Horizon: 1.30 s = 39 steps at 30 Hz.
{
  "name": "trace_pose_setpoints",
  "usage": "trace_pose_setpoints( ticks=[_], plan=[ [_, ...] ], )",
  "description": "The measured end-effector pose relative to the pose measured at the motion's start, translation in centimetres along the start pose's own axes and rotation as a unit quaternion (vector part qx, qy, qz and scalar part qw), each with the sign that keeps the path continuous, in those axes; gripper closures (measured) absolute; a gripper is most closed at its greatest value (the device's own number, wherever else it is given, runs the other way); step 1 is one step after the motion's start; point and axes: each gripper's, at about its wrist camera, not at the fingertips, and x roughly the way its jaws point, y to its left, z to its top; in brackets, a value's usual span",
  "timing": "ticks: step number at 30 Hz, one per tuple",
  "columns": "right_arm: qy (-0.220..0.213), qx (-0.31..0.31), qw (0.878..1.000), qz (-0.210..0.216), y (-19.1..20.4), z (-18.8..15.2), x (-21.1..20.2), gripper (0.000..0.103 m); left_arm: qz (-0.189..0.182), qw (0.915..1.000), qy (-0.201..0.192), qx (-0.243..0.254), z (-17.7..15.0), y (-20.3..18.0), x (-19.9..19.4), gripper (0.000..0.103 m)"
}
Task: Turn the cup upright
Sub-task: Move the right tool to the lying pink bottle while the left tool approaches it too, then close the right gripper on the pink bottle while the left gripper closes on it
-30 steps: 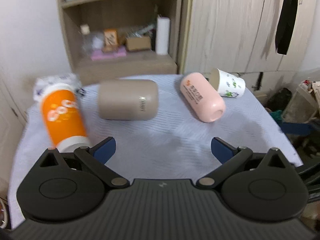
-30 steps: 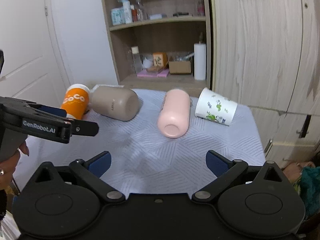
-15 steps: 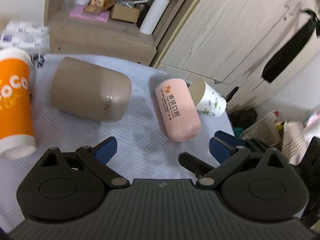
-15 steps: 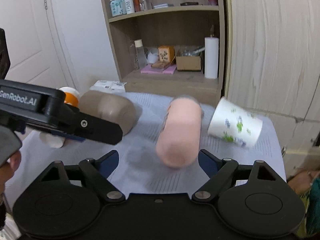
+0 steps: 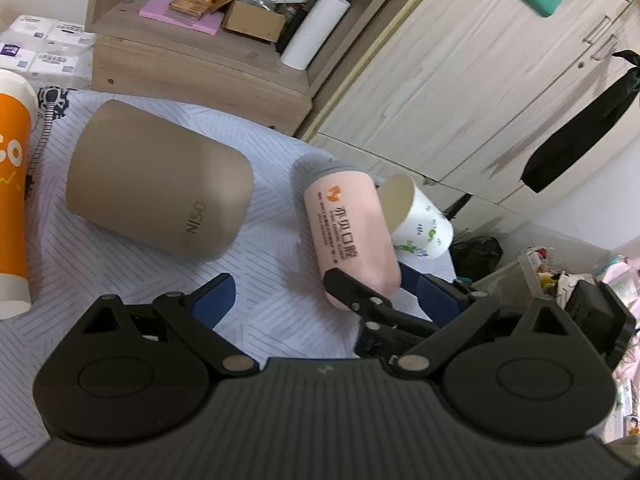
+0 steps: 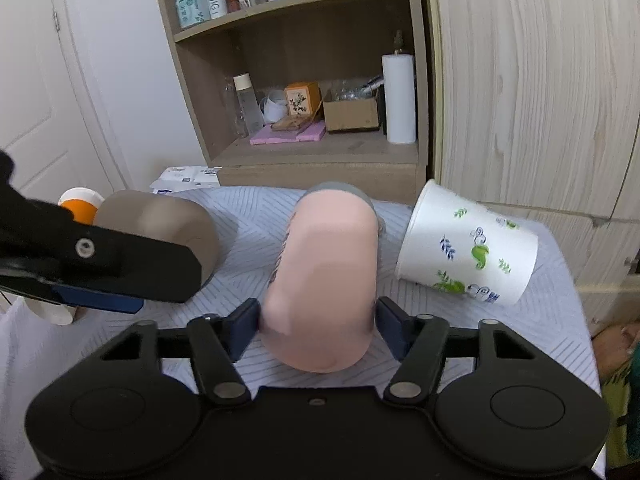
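None of the flip is done yet: your right gripper (image 6: pixel 318 326) has its pads against the base end of the pink cup (image 6: pixel 326 276), lying on its side. Left of it your left gripper (image 5: pixel 320 296) hangs spread and empty; beyond, the beige tumbler (image 6: pixel 168 224) and paper cup (image 6: pixel 468 248) flank it.

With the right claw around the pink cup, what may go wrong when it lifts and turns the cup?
1. The right claw straddles only the base end of the lying pink cup, so the cup may pivot or slip as it is turned.
2. The paper cup lies close beside it and may be knocked or rolled.
3. The left claw hovers nearby and may be struck.
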Motion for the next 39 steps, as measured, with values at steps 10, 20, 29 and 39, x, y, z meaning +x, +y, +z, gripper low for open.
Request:
trace_pose_setpoints(
  ticks=[10, 20, 29, 39],
  plan=[
    [-0.004, 0.052, 0.998, 0.025, 0.8, -1.7, -2.2, 0.035, -0.006, 1.0, 0.008, -0.002, -1.0, 0.4, -0.3, 0.007],
    [0.0, 0.097, 0.994, 0.055, 1.8, -4.7, -4.1, 0.035, -0.033, 0.999, 0.025, -0.017, -2.3, 1.6, -1.8, 0.007],
    [0.024, 0.09, 0.992, 0.083, 4.2, -5.3, -5.2, 0.035, -0.057, 0.998, 0.024, -0.012, -4.5, 3.6, -4.1, 0.011],
    [0.051, 0.079, 0.988, 0.12, 6.9, -6.7, -6.2, 0.035, -0.071, 0.9959, 0.033, -0.044, -6.1, 5.5, -3.9, 0.018]
  ],
)
